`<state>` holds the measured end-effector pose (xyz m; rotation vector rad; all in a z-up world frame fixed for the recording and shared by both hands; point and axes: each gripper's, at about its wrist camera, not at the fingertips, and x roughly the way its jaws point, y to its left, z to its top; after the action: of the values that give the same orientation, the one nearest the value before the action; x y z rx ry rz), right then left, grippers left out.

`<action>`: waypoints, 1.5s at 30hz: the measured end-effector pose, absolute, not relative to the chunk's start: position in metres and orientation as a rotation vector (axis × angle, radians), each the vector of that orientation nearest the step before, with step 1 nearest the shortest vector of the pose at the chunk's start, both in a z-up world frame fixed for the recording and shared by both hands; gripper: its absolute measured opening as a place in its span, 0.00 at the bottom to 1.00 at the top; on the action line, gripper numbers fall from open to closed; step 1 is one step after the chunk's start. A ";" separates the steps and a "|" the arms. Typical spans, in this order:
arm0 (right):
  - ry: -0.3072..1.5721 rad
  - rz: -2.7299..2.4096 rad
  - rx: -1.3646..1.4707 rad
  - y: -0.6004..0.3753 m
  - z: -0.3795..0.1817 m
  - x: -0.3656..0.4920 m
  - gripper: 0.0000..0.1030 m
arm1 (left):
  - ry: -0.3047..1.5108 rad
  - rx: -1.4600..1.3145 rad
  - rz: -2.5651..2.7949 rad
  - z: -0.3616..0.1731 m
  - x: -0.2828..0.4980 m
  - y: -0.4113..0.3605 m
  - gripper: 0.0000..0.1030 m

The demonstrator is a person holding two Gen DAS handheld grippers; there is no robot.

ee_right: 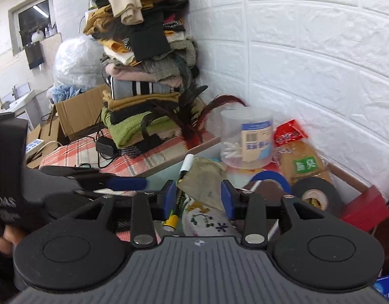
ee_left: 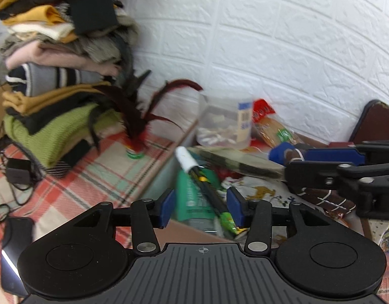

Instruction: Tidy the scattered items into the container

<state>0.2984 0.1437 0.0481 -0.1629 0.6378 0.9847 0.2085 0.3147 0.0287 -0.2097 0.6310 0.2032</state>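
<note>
A low open box [ee_left: 169, 167] by the white wall holds a clear cotton-swab jar [ee_left: 227, 124], a snack bag [ee_left: 275, 126], a green pouch [ee_left: 191, 197] and a black stick with a white tip [ee_left: 194, 169]. My left gripper [ee_left: 200, 207] is open and empty over the box. A feather shuttlecock [ee_left: 136, 136] lies on the plaid cloth left of the box. My right gripper [ee_right: 198, 197] is open and empty above the box's contents; it also shows in the left wrist view [ee_left: 283, 157]. The jar [ee_right: 246, 139] and a black tape roll [ee_right: 315, 195] lie ahead of it.
A tall pile of folded clothes [ee_left: 55, 63] stands at the left on the plaid cloth [ee_left: 75, 185]. A charger with cables [ee_left: 17, 174] and a dark phone [ee_left: 14, 230] lie on the cloth. A red box [ee_right: 364, 207] and cardboard boxes [ee_right: 78, 111] are nearby.
</note>
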 end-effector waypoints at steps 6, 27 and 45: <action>0.676 0.963 -0.131 0.123 0.047 0.290 0.65 | 0.613 -0.192 0.223 0.037 0.192 0.305 0.87; 0.701 0.762 -0.317 0.025 0.060 0.213 1.00 | 0.543 0.009 0.181 0.064 0.128 0.196 1.00; 0.719 0.713 -0.351 0.014 0.051 0.199 1.00 | 0.585 0.021 0.141 0.055 0.129 0.171 1.00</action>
<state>0.1992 0.0137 0.0514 -0.3506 0.7193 0.7135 0.1291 0.1712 0.0553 0.0211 0.5849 0.1414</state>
